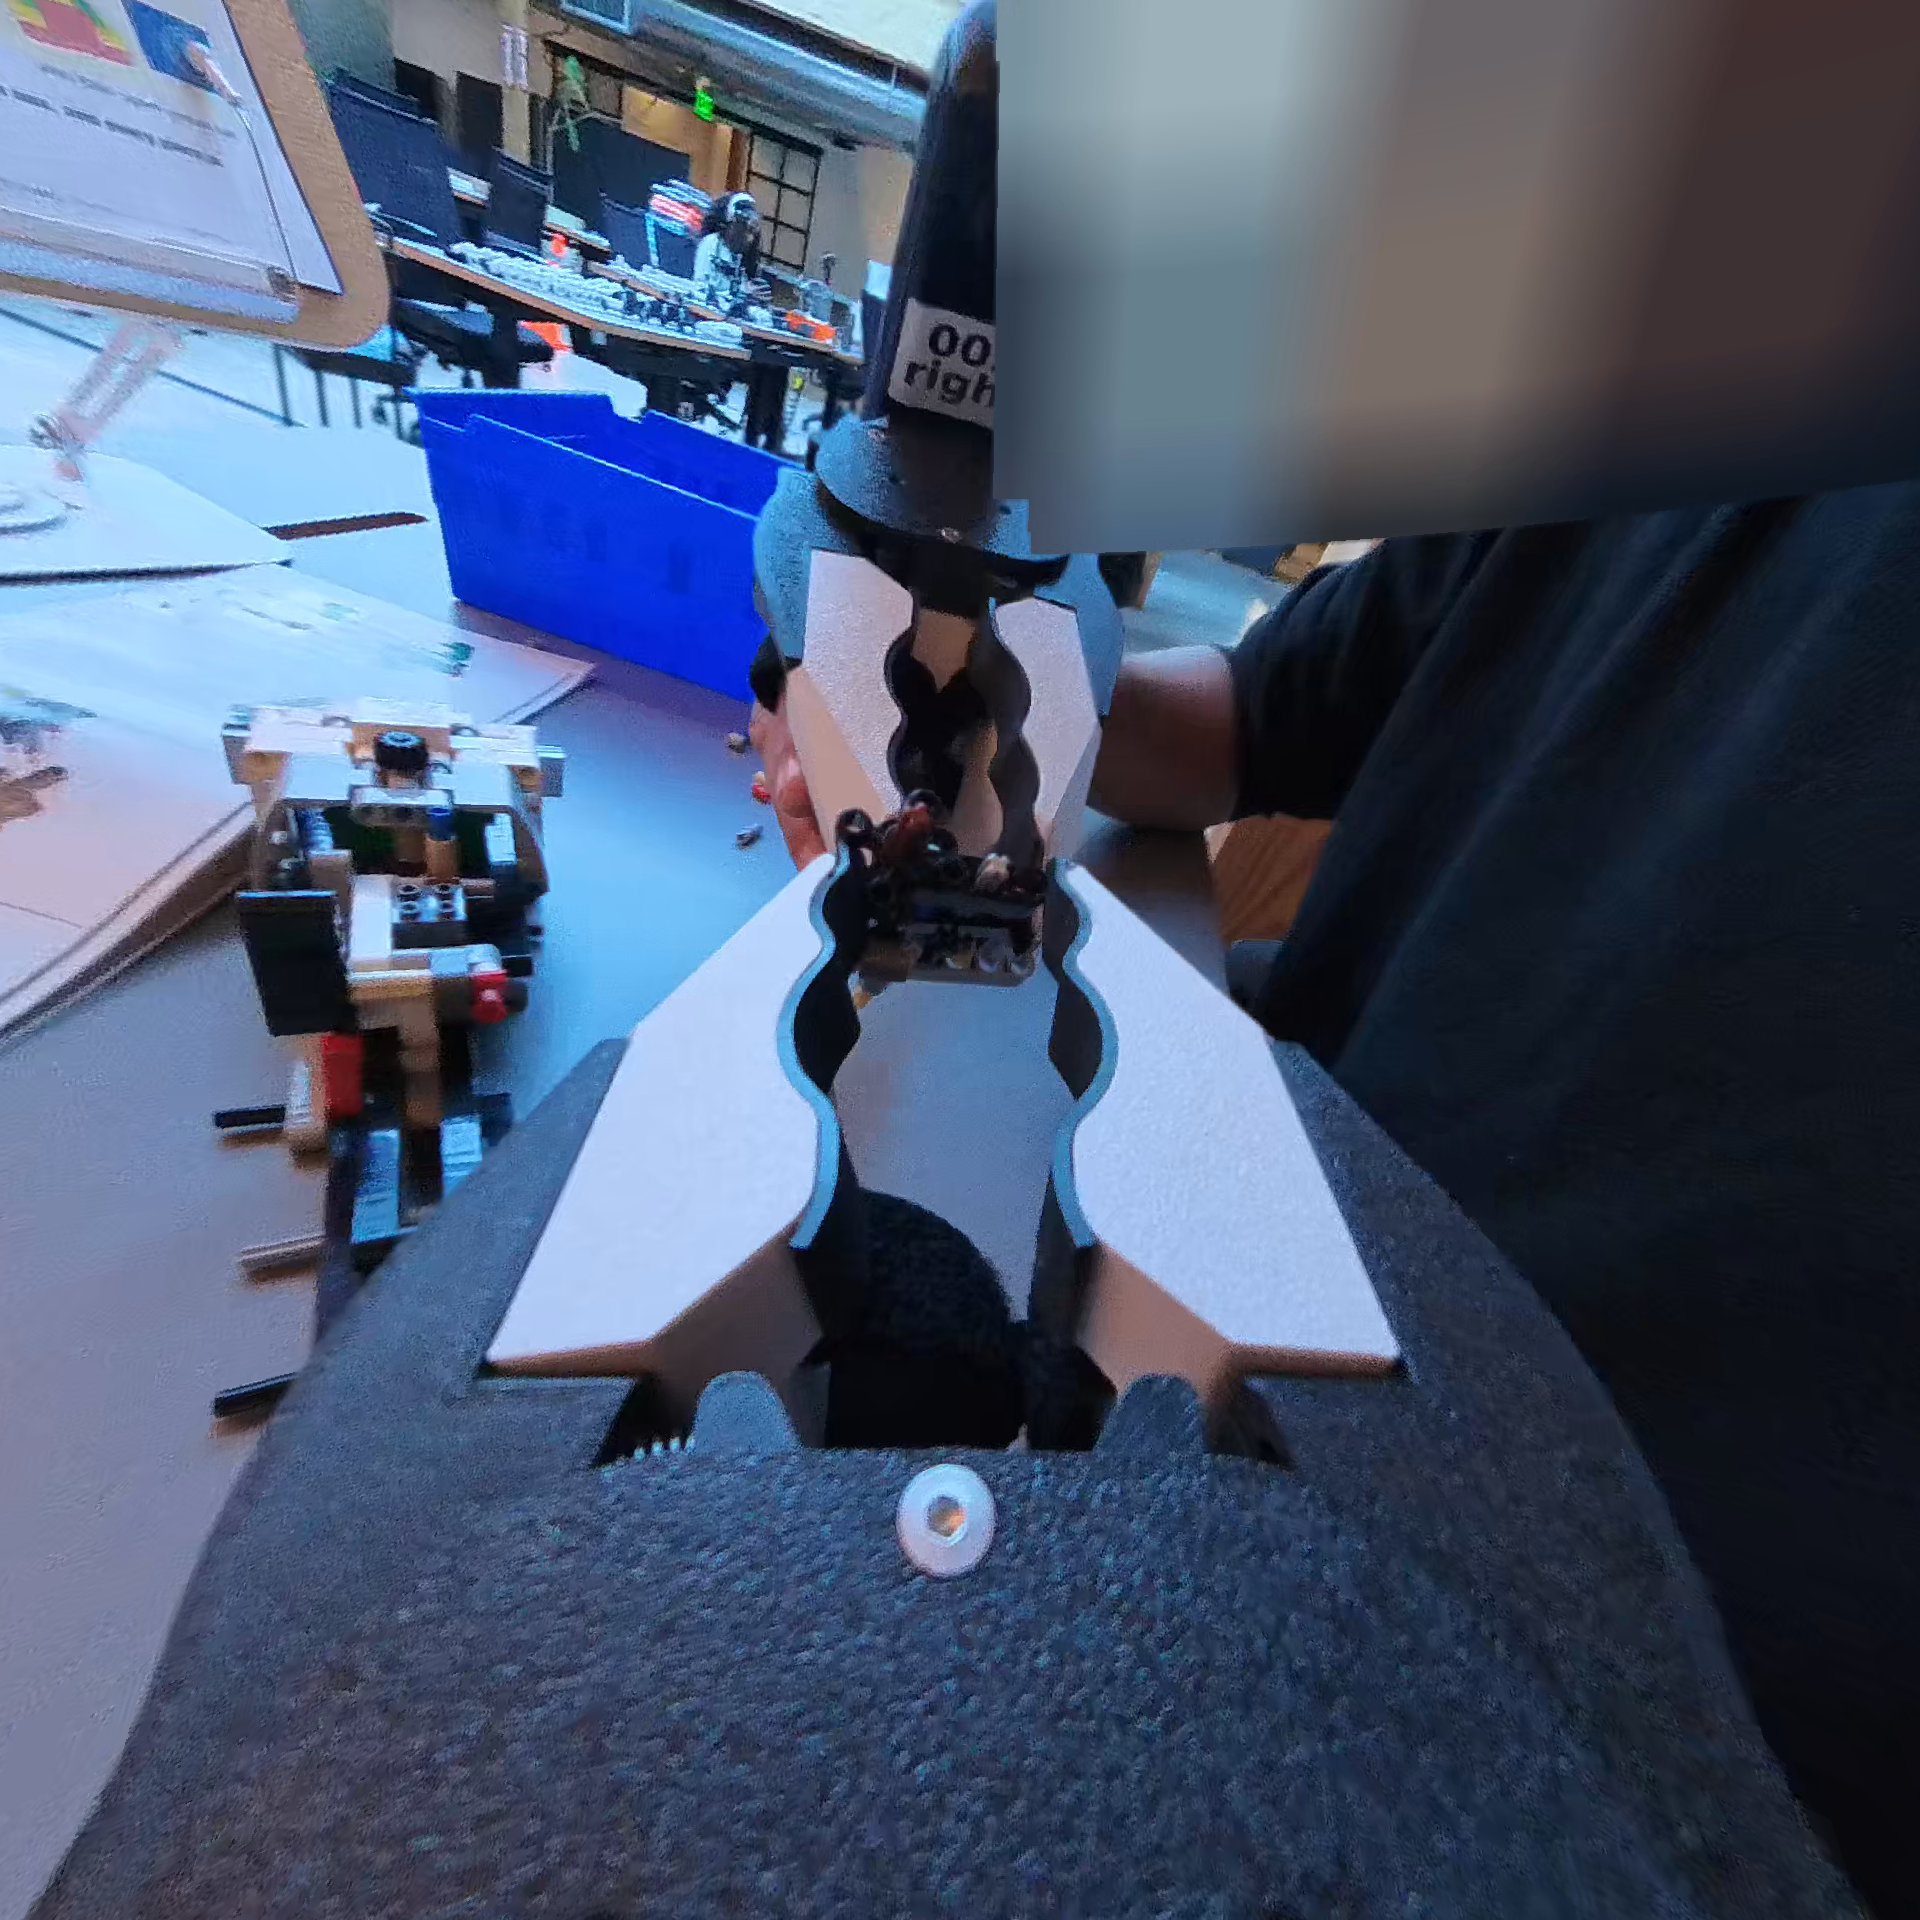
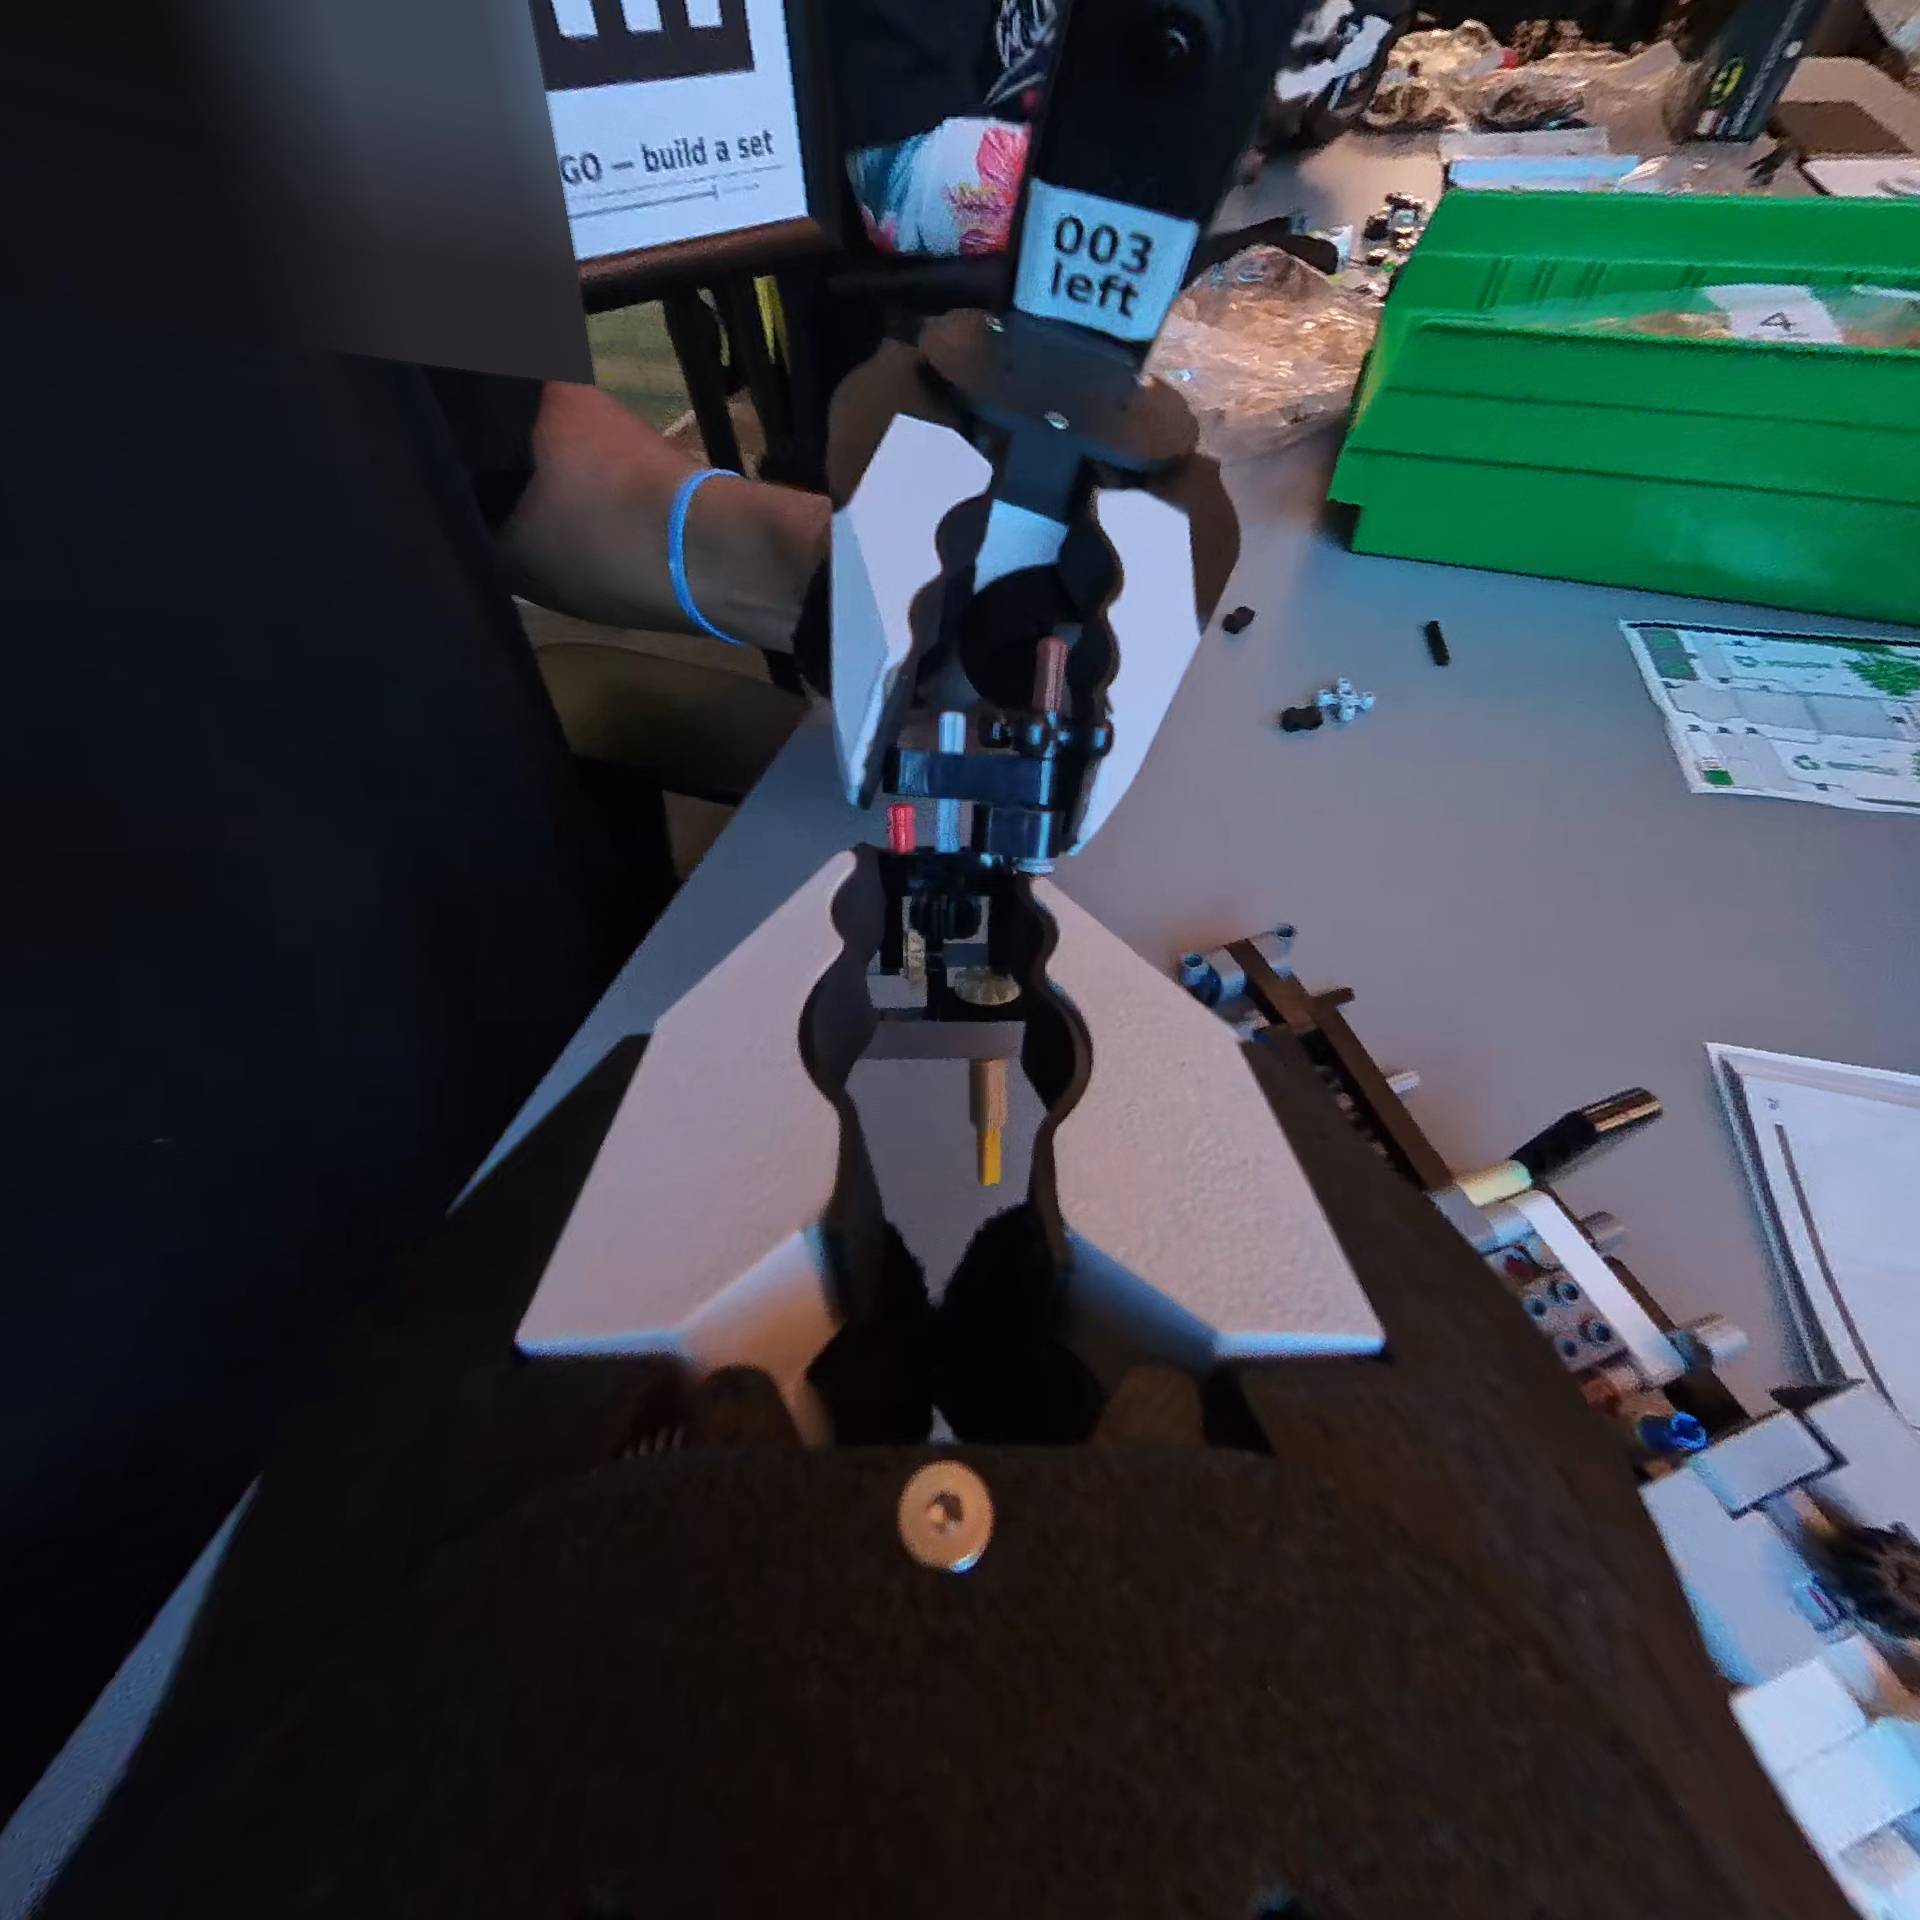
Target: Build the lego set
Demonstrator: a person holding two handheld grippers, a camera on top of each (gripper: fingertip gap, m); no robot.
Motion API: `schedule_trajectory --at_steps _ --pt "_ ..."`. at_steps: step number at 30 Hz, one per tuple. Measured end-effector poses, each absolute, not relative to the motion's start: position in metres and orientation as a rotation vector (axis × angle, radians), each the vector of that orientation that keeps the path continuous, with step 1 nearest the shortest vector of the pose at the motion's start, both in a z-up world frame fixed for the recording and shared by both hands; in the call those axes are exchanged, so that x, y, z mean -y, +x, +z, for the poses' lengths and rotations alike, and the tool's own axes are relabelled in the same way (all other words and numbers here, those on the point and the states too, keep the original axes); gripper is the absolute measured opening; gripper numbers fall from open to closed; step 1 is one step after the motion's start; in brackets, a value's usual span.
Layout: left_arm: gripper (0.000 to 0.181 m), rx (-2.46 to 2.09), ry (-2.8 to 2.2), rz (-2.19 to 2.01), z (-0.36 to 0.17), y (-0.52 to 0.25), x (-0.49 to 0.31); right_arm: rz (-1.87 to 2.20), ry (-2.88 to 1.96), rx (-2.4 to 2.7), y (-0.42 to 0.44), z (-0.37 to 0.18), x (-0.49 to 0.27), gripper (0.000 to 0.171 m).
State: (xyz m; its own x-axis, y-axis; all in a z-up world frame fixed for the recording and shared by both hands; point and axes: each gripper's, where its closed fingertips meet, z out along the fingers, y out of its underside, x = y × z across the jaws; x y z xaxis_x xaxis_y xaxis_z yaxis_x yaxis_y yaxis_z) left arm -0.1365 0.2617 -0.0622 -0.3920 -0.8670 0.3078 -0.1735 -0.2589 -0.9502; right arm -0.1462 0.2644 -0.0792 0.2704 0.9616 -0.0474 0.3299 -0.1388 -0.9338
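Observation:
A small black Lego sub-assembly (image 1: 956, 920) with pins and tan gears is held in the air between both grippers, which meet tip to tip. My left gripper (image 1: 945, 873) is shut on one end of it. My right gripper (image 1: 940, 821) comes down from above in the left wrist view. In the right wrist view my right gripper (image 2: 945, 873) is shut on the geared end (image 2: 951, 966), with a yellow-tipped axle (image 2: 989, 1132) sticking toward the camera. The left gripper (image 2: 971, 821) holds the black end with red and grey pins (image 2: 977, 774). A larger partly built model (image 1: 384, 935) stands on the table.
A blue bin (image 1: 592, 551) stands behind the model and a green bin (image 2: 1642, 436) at the far right. Instruction sheets (image 2: 1787, 717) and loose small pieces (image 2: 1330, 707) lie on the grey table (image 2: 1455, 883). The larger model also shows at the right (image 2: 1558, 1247). A person's dark-shirted torso is close by. Both grippers' tips are close together, under 4 cm apart.

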Motion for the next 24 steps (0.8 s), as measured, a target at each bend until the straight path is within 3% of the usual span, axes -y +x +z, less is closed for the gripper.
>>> schedule_trajectory --at_steps 13,24 --pt "0.032 -1.493 -1.263 -1.476 -0.0715 -0.1330 -0.2696 0.897 -1.726 1.171 -0.1467 -0.0875 -0.2720 0.023" --pt "0.032 -1.482 -1.316 -1.605 -0.0727 -0.1293 -0.2637 1.008 -1.685 1.176 -0.1439 -0.0881 -0.2642 0.023"
